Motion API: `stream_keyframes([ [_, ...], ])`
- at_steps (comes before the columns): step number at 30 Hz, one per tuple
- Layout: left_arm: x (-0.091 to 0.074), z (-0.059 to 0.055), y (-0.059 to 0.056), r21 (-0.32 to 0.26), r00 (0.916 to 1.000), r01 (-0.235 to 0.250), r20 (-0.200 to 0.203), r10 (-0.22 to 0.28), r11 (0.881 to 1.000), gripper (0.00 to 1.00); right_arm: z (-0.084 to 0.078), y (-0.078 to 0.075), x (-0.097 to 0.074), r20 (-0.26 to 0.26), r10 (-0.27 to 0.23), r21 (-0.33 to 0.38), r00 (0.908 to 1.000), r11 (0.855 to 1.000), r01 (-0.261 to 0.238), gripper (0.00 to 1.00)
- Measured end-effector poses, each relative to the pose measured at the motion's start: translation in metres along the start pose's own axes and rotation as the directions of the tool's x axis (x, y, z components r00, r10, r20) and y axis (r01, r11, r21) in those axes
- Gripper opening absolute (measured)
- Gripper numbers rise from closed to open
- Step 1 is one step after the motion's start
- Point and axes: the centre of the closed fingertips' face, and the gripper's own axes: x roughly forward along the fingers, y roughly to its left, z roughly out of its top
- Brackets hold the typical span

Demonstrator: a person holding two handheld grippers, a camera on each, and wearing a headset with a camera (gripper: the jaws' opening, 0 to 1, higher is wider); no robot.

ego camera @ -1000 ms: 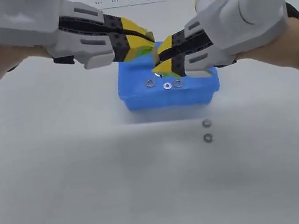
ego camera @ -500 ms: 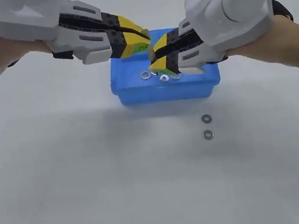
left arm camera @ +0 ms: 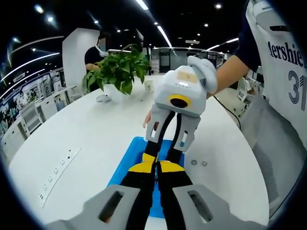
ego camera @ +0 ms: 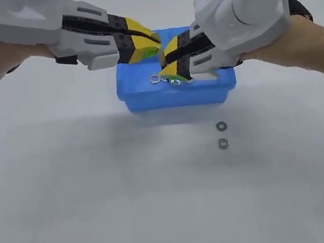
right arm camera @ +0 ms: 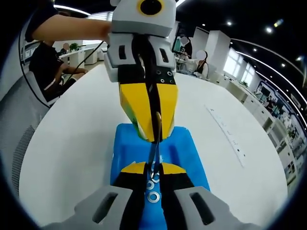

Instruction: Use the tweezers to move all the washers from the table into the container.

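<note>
Over the shallow blue plastic container (ego camera: 177,99) on the white desk (ego camera: 100,199), two yellow-tipped grippers meet nose to nose. The right gripper (ego camera: 170,74) has its jaws closed on thin metal tweezers (right arm camera: 154,148), which hang close above three small silver washers (ego camera: 155,79) lying inside the container. The left gripper (ego camera: 152,41) has its jaws pressed together. Two loose washers (ego camera: 221,126) lie on the desk, just in front of the container.
</note>
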Motion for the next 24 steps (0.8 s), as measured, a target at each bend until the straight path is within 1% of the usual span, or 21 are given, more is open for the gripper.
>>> stream_keyframes([
  [6,-0.003,0.006,-0.004,0.013,1.0,-0.002,0.001,0.002,1.0,0.06,0.004,0.0,-0.005,0.009,-0.006,0.002,0.9999,1.0,0.006,0.11],
  [9,-0.005,0.011,-0.007,0.025,1.0,-0.004,0.001,0.004,1.0,0.06,0.007,0.001,-0.008,0.014,-0.011,-0.004,0.9998,1.0,0.011,0.11],
  [14,-0.011,0.023,-0.015,0.053,1.0,-0.004,0.006,0.003,0.999,0.06,0.018,0.005,-0.022,0.036,-0.015,-0.007,0.9993,1.0,0.015,0.11],
  [19,-0.015,0.036,-0.03,0.091,0.9998,0.018,0.005,-0.018,0.996,0.06,0.025,0.013,-0.036,0.05,-0.012,-0.015,0.9987,1.0,0.013,0.11],
  [21,-0.016,0.044,-0.04,0.11,0.9994,0.035,0.003,-0.035,0.993,0.06,0.029,0.019,-0.045,0.055,-0.007,-0.022,0.9985,1.0,0.008,0.11],
  [23,-0.017,0.049,-0.046,0.121,0.9991,0.042,0.006,-0.043,0.992,0.06,0.031,0.023,-0.05,0.057,-0.004,-0.044,0.9984,0.999,0.006,0.1],
  [24,-0.018,0.052,-0.051,0.126,0.9987,0.049,0.008,-0.05,0.991,0.06,0.033,0.028,-0.055,0.059,0.003,-0.048,0.9983,0.999,-0.001,0.1],
])
